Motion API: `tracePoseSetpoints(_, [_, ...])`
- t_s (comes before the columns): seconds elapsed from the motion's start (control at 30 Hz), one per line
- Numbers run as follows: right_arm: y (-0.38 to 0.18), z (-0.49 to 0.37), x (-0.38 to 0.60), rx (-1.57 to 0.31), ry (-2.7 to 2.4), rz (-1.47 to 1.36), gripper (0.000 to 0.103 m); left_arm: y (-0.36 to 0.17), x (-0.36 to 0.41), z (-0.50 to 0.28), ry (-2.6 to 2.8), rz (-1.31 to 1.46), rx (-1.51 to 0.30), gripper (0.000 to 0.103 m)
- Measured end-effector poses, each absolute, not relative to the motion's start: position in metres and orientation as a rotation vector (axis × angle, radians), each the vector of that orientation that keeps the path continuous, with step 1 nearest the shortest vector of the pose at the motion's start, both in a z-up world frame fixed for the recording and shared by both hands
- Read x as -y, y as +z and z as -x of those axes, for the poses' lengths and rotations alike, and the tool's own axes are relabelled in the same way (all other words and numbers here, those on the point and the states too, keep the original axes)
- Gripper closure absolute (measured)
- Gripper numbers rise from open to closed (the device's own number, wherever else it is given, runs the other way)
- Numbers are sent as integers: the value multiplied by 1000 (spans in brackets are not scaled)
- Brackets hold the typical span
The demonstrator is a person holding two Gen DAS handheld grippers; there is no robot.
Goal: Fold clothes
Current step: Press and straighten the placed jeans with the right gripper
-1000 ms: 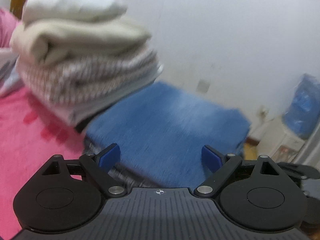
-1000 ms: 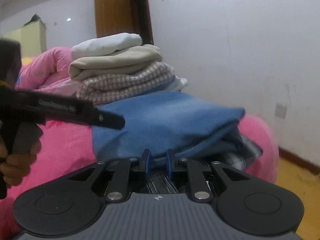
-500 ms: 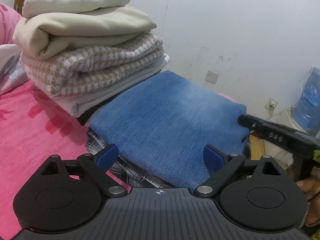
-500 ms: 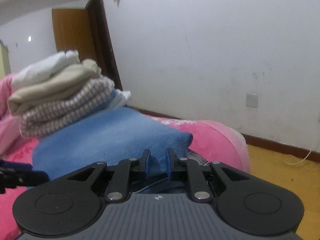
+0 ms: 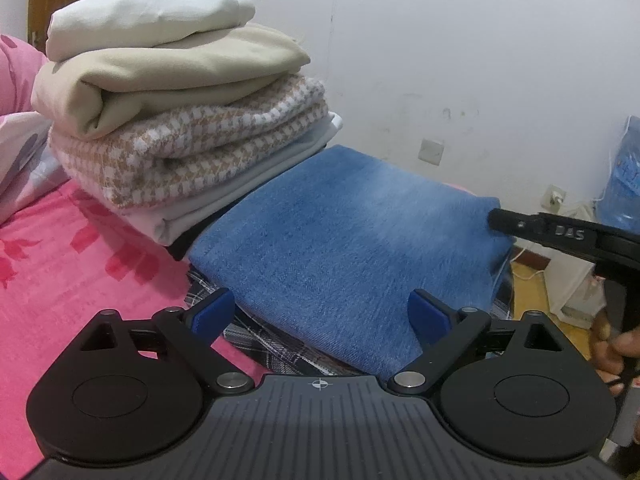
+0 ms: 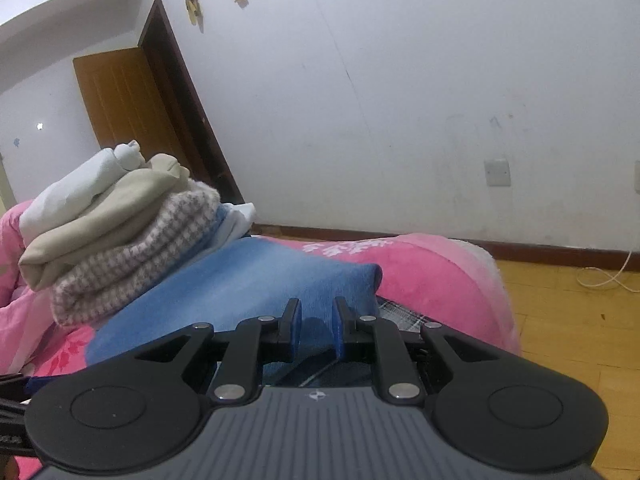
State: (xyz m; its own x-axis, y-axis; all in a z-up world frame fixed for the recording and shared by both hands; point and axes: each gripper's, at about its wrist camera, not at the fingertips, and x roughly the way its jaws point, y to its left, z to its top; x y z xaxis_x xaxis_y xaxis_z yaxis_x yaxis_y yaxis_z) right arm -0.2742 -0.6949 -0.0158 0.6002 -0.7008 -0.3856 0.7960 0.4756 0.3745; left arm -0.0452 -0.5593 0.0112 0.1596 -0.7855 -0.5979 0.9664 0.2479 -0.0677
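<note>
A folded blue garment (image 5: 348,248) lies on the bed on top of a plaid cloth (image 5: 260,334). My left gripper (image 5: 320,312) is open wide at the garment's near edge, with nothing between the pads. To the left stands a stack of folded clothes (image 5: 180,100) in white, beige and houndstooth. My right gripper (image 6: 317,328) hovers over the blue garment's (image 6: 240,280) right end, its jaws a narrow gap apart with no cloth visibly pinched. In the left wrist view its tip (image 5: 498,222) sits at the garment's far right corner, with a person's hand (image 5: 616,348) on its handle.
A pink bedspread (image 5: 60,280) covers the bed, which ends just right of the garment at a wooden floor (image 6: 568,320). A white wall runs close behind. A brown door (image 6: 120,100) is at the back left. A blue bag (image 5: 624,184) and a white cable (image 6: 604,276) lie beyond the bed.
The right gripper swung to the right and rolled, so the stack slid left in its view. It came into the left wrist view at the blue garment's far corner. The left gripper stayed put.
</note>
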Motion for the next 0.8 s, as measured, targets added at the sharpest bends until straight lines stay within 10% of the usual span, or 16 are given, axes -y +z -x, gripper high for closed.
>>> tracePoseSetpoints(0.53, [-30,303,656,-263,-876,-737,83,23,526,54,-1295,-330,-515,6])
tracePoseSetpoints(0.67, [-28,315,627,-304,-868,-734,59,30,508,56,-1301,-310,-538,6])
tracePoseSetpoints(0.8, [-18,320,605,-318,-877,-678,56,35,493,60,-1298,-298,-558,5])
